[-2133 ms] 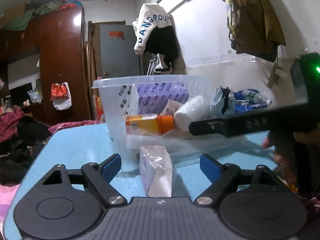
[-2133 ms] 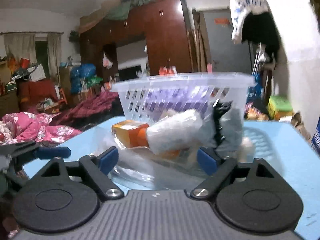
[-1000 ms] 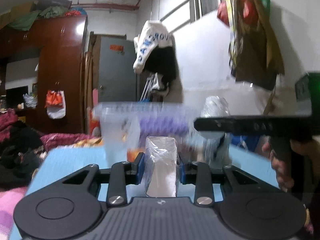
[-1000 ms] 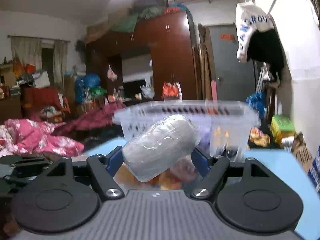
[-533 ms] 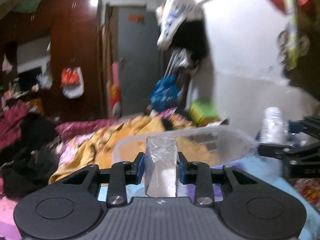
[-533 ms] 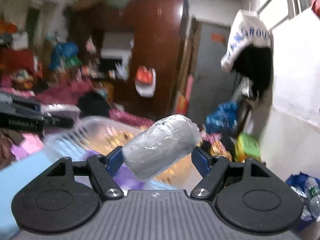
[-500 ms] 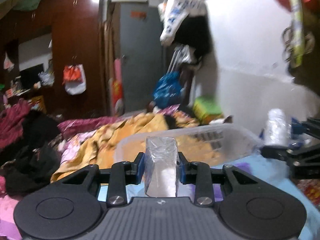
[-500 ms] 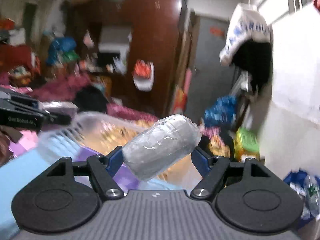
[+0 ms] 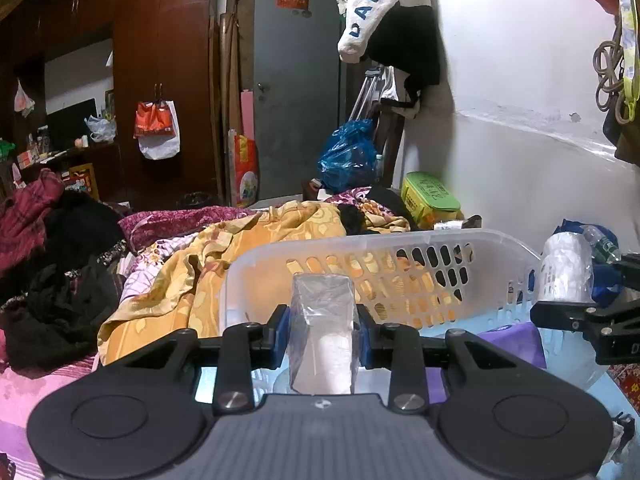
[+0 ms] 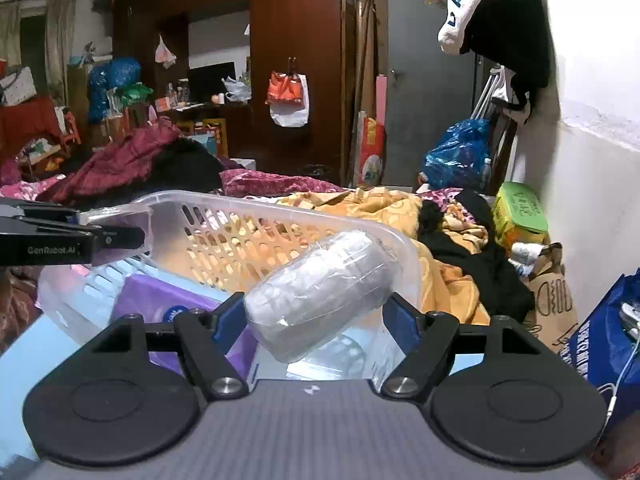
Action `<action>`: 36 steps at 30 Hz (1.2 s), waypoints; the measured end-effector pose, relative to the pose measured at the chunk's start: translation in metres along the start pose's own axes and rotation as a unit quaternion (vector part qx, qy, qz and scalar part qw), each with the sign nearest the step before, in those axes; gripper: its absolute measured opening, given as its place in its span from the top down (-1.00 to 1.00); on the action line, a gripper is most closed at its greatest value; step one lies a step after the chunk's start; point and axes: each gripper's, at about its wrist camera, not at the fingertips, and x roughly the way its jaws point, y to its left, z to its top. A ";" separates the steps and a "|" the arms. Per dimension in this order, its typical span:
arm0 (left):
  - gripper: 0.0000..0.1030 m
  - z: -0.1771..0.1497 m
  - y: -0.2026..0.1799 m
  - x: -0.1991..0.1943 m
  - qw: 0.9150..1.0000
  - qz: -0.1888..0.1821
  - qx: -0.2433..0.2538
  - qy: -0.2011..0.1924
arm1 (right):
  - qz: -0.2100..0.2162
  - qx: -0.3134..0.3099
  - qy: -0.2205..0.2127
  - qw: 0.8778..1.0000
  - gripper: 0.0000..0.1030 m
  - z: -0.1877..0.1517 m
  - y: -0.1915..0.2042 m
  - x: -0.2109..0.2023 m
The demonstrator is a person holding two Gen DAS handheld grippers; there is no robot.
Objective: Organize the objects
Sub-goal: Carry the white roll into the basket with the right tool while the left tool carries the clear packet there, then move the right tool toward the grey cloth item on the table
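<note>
My left gripper [image 9: 322,335] is shut on a clear-wrapped white packet [image 9: 322,344] and holds it over the near rim of the white slotted laundry basket [image 9: 400,248]. My right gripper [image 10: 320,316] is shut on a plastic-wrapped white roll [image 10: 320,296], tilted, also above the basket [image 10: 288,220]. A purple pack [image 10: 168,300] lies inside the basket. In the left wrist view the right gripper [image 9: 576,316] with its roll [image 9: 566,268] shows at the right edge. In the right wrist view the left gripper [image 10: 116,236] and its packet show at the left edge.
The basket stands on a light blue table [image 9: 616,392]. Behind it lies a bed with a yellow blanket [image 9: 248,248] and dark clothes [image 9: 64,280]. A green box [image 10: 518,208], a paper bag [image 10: 552,300] and a blue bag [image 10: 604,344] are by the white wall at right.
Both grippers shut on their items, lifted them from the table and carried them up over the basket. The views now look down into the basket and have steadied.
</note>
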 end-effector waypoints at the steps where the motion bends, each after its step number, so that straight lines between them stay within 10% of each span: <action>1: 0.26 0.000 -0.001 0.000 1.000 0.000 0.000 -0.003 | 0.004 0.001 0.001 1.000 -0.50 0.000 -0.001 -0.001; 5: -0.74 -0.004 -0.002 -0.007 0.999 0.002 0.003 -0.033 | 0.004 -0.006 -0.003 1.000 -0.79 0.003 -0.003 -0.003; 13: -0.77 -0.038 -0.001 -0.055 0.995 -0.034 -0.009 -0.098 | 0.007 -0.011 -0.064 0.998 -1.00 -0.015 0.000 -0.042; 23: -0.77 -0.131 -0.004 -0.112 0.991 -0.065 -0.014 -0.115 | 0.028 0.043 -0.140 0.989 -1.00 -0.117 -0.002 -0.102; 36: -0.77 -0.171 -0.016 -0.105 0.990 -0.087 -0.035 -0.109 | 0.029 0.080 -0.108 0.990 -1.00 -0.149 -0.008 -0.077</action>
